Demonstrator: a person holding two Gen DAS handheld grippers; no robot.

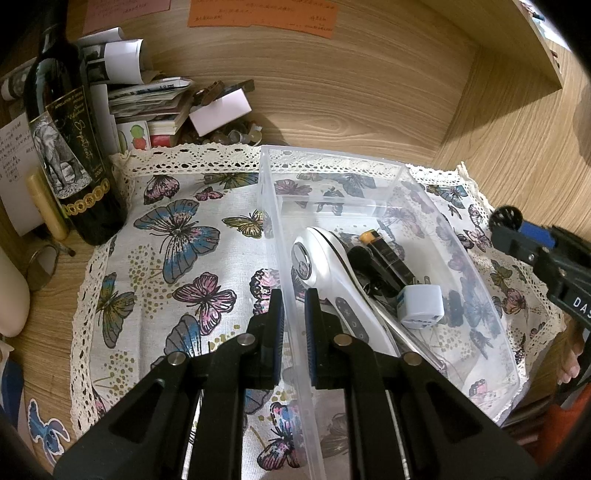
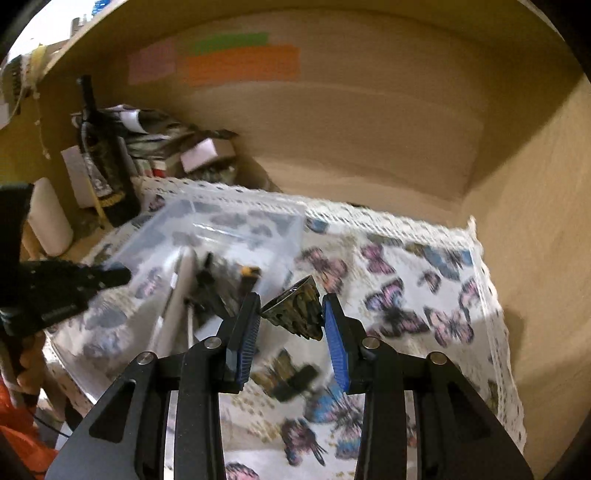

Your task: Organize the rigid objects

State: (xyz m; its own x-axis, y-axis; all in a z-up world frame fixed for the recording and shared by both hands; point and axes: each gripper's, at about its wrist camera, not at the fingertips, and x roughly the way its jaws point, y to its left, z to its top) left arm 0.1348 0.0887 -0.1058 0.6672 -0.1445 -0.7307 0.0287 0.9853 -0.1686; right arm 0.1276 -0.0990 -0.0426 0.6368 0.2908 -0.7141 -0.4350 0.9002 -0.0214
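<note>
The scene is inside a wooden alcove with light oak-grain panels: a back wall [image 1: 332, 92] and a side wall [image 1: 517, 122] that meet in a corner. An orange paper note [image 1: 262, 14] and a pink note [image 1: 125, 11] are stuck on the back wall; the right wrist view shows also a green note [image 2: 231, 41] above the orange one. The bench [image 1: 55, 288] is wood as well. A butterfly-print cloth with a lace border [image 1: 177, 236] covers most of it. The light is warm and indoor.
</note>
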